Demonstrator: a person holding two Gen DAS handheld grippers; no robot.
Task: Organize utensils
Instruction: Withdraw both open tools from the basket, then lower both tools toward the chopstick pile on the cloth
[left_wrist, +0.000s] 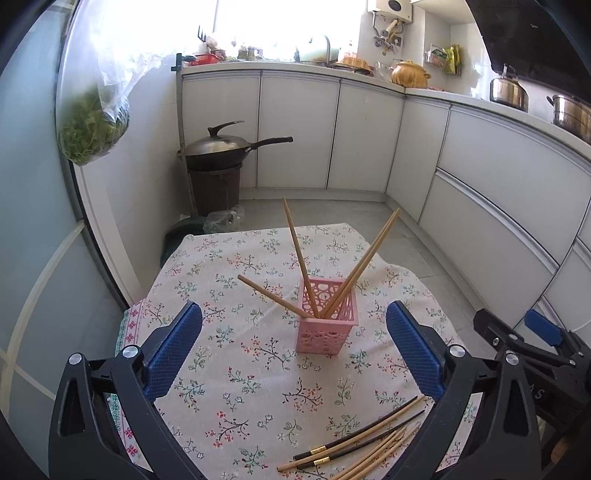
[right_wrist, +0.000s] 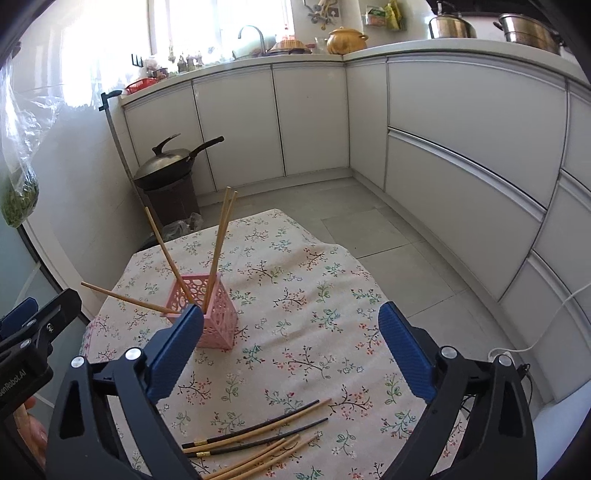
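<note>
The holder (left_wrist: 327, 317) looks like matt pink plastic, its walls pierced with round lattice holes. The chopsticks (left_wrist: 295, 254) standing in it are pale, unvarnished-looking wood or bamboo. Among the loose sticks (right_wrist: 258, 439) lying on the cloth (left_wrist: 240, 369), two are dark and smooth with small gold bands, seemingly lacquered, though the view is too distorted to be sure. The cloth is a matt woven fabric printed with flowers, slightly creased. Each tool's pads (left_wrist: 171, 350) are blue, finely ribbed plastic or rubber on matt black plastic arms with shiny metal bolts. The cabinets (right_wrist: 461, 147) are smooth, glossy white.
</note>
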